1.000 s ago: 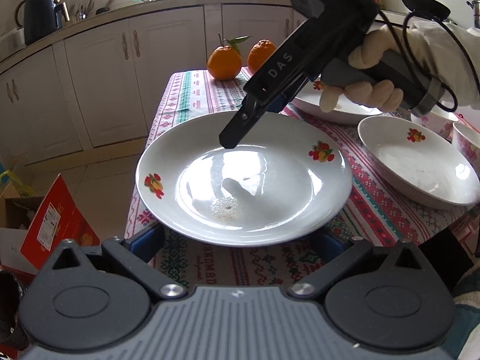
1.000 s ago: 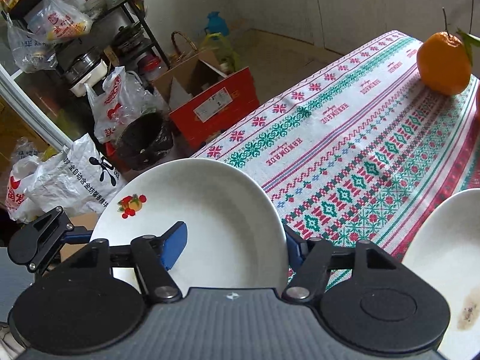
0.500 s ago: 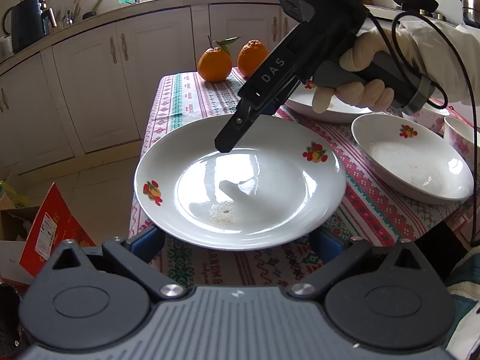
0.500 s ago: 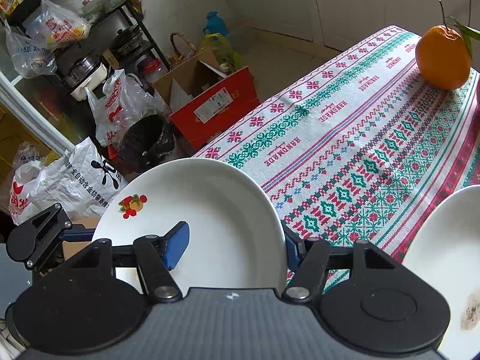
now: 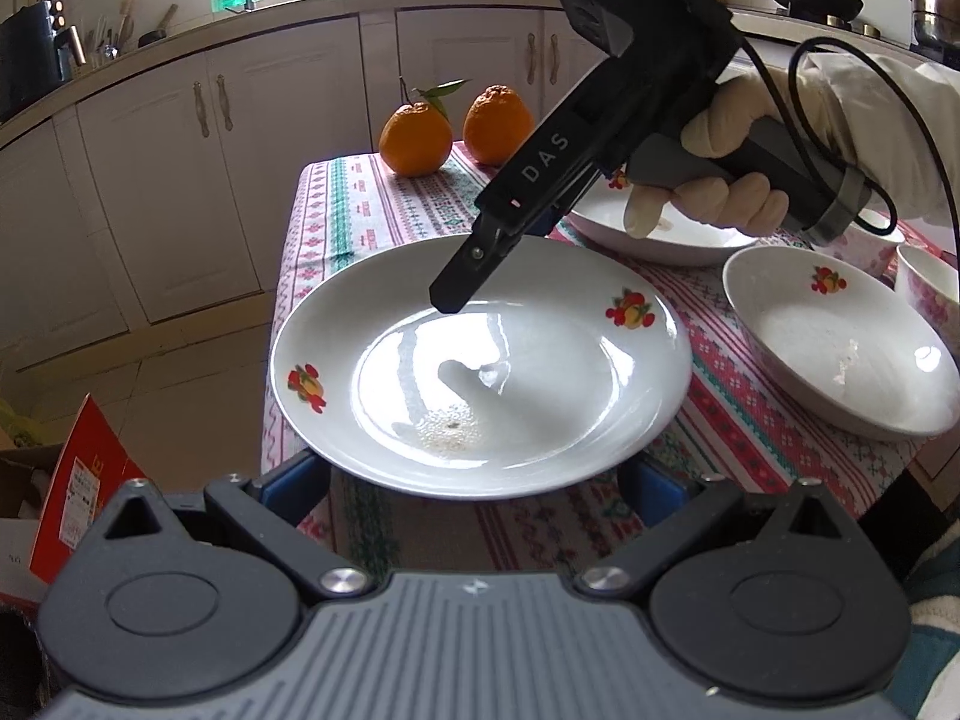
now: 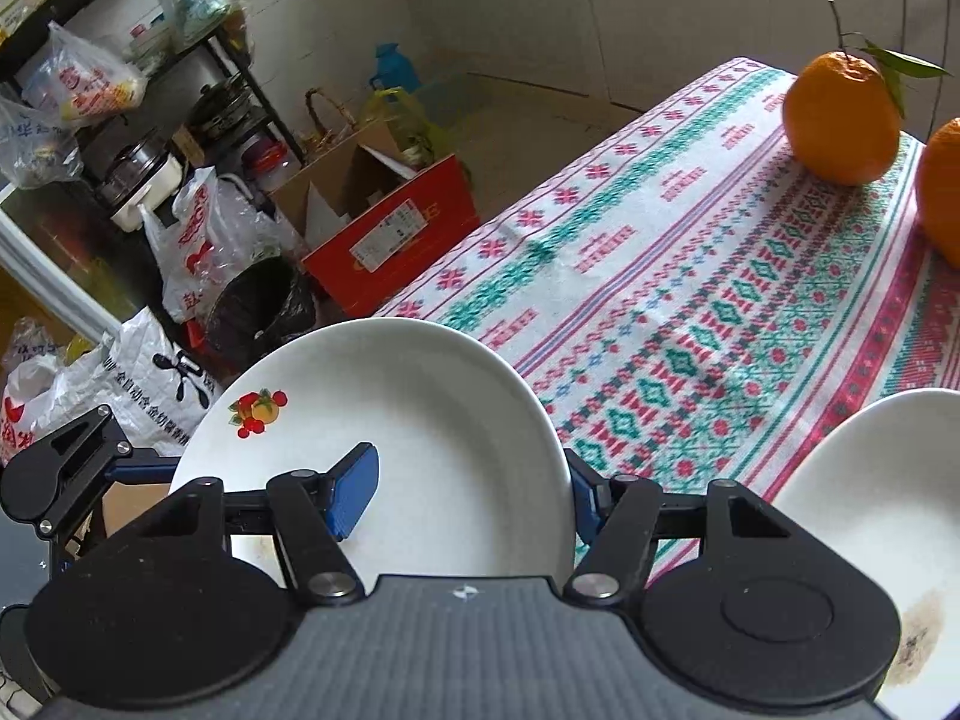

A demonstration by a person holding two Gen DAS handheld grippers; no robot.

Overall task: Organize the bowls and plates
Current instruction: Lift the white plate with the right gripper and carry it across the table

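A white plate with fruit decals [image 5: 480, 372] hangs over the table's near left corner, apparently raised off the cloth. My right gripper [image 5: 456, 294] reaches down from the upper right and is shut on the plate's far rim. In the right wrist view, the right gripper [image 6: 474, 492] has one blue pad [image 6: 354, 492] on the plate [image 6: 420, 420] and the other behind the rim. My left gripper [image 5: 474, 480] is open wide. Its blue fingers [image 5: 294, 486] run under the plate's near rim, tips hidden.
A deep white dish [image 5: 840, 354] sits to the right. Another plate [image 5: 660, 234] lies under the gloved hand, with cups [image 5: 930, 294] beyond. Two oranges [image 5: 416, 138] stand at the table's far end. A red box [image 6: 390, 240], a bin [image 6: 261, 306] and bags crowd the floor.
The plate keeps its place between both grippers. The background has drifted slightly, and a second orange has come in at the right edge of the right wrist view.
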